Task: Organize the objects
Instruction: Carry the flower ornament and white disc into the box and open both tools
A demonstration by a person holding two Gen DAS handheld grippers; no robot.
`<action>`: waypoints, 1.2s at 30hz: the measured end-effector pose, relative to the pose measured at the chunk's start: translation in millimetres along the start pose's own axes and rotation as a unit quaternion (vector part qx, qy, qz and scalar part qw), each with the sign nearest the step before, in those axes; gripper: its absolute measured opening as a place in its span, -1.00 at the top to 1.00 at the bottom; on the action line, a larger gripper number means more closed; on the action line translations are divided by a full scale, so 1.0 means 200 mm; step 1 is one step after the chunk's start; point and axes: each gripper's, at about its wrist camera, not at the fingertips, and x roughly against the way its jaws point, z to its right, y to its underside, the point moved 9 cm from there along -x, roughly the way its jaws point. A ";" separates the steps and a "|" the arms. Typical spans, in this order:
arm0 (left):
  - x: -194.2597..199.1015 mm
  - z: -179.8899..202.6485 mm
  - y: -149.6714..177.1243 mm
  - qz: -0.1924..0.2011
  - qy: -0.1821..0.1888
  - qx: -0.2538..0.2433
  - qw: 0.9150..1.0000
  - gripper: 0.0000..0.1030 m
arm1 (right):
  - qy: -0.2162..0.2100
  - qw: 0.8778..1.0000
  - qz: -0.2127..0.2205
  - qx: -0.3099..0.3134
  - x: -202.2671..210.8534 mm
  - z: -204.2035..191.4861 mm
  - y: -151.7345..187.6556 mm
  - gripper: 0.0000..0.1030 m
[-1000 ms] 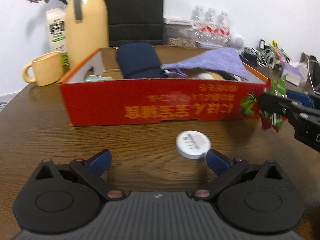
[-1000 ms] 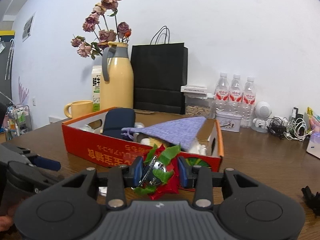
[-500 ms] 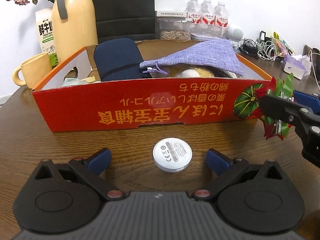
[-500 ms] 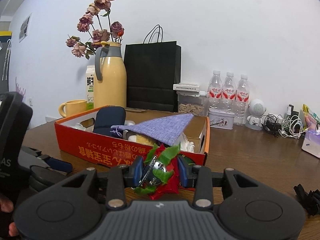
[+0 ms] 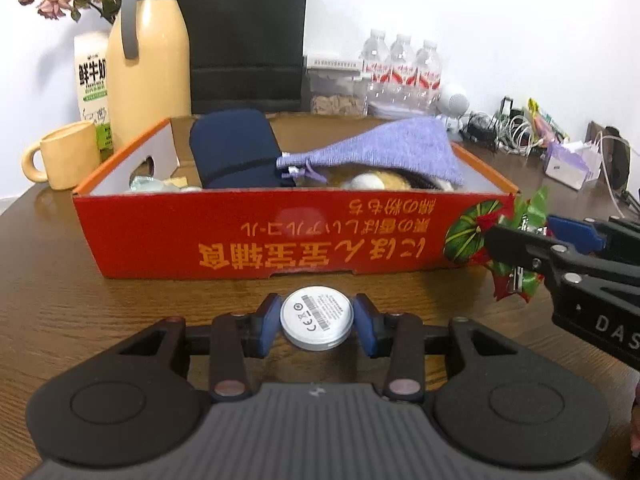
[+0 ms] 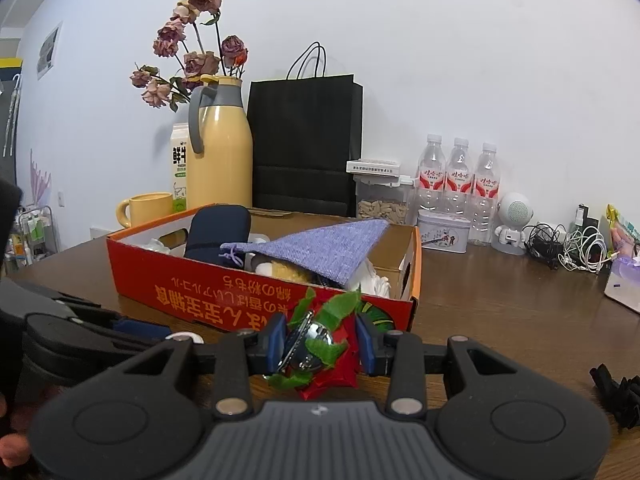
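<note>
**Both grippers loaded, box waiting in front**

The white disc sits between the blue pads of the left gripper, just in front of the red box. The jaws are drawn in against its rim, pinching it; whether it has left the wooden table cannot be told. The right gripper holds a red and green ornament with a silver bell, its jaws pressed onto it, low near the box's front right corner. Inside the box lie a navy pouch and a purple cloth bag over other items.

The step in hand looks like the pick-up. Next, each piece likely needs lifting over the front wall and releasing into a free spot, one gripper at a time so they do not collide.
</note>
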 end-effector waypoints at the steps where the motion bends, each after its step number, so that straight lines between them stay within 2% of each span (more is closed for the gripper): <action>1: 0.01 0.00 -0.01 0.007 0.000 0.000 1.000 0.21 | 0.002 1.000 0.005 0.001 0.01 0.00 0.00 0.31; 9: 0.12 -0.02 -0.10 0.055 0.010 0.011 0.998 0.21 | 0.011 1.000 0.023 0.013 0.02 -0.02 -0.04 0.31; 13: 0.19 -0.05 -0.21 0.088 0.013 0.008 0.996 0.21 | 0.005 0.999 0.037 0.020 0.03 -0.05 -0.11 0.31; 19: 0.18 -0.11 -0.38 0.117 0.004 0.005 0.993 0.21 | -0.006 0.998 0.050 0.022 -0.06 -0.10 -0.26 0.31; 29: 0.01 -0.20 -0.63 0.138 -0.003 0.014 0.990 0.21 | 0.007 0.998 0.055 0.025 -0.33 -0.15 -0.45 0.31; 36: -0.16 -0.23 -0.74 0.134 0.012 0.032 0.990 0.21 | 0.019 0.999 0.048 0.014 -0.54 -0.10 -0.51 0.31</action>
